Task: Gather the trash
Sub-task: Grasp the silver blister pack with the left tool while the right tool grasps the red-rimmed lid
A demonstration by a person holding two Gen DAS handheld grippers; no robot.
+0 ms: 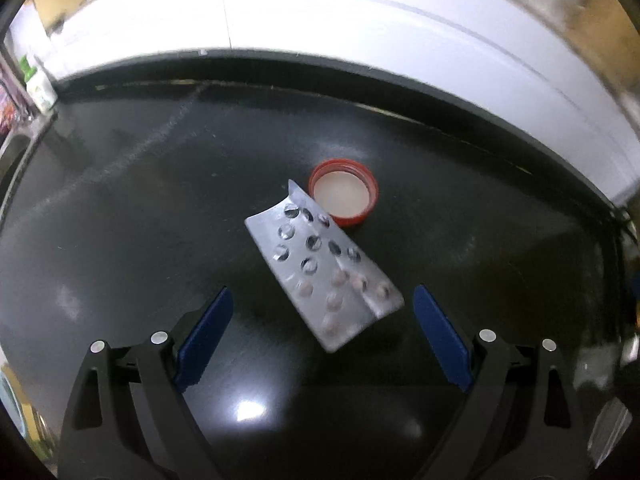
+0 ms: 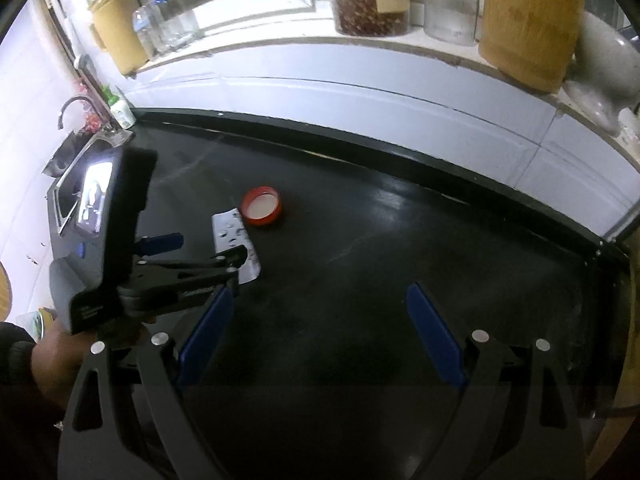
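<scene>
Upturned red cap (image 1: 343, 193) beside part-emptied blister pack (image 1: 320, 268) on black counter (image 1: 120, 208).

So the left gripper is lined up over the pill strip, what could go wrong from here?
1. The blister pack lies nearly flat on the glossy black counter, so the open left gripper may slide over it instead of catching an edge.
2. Its far corner overlaps the rim of the red cap; closing or dragging could knock the cap away.
3. The open right gripper hovers nearby and could crowd the left one.
</scene>
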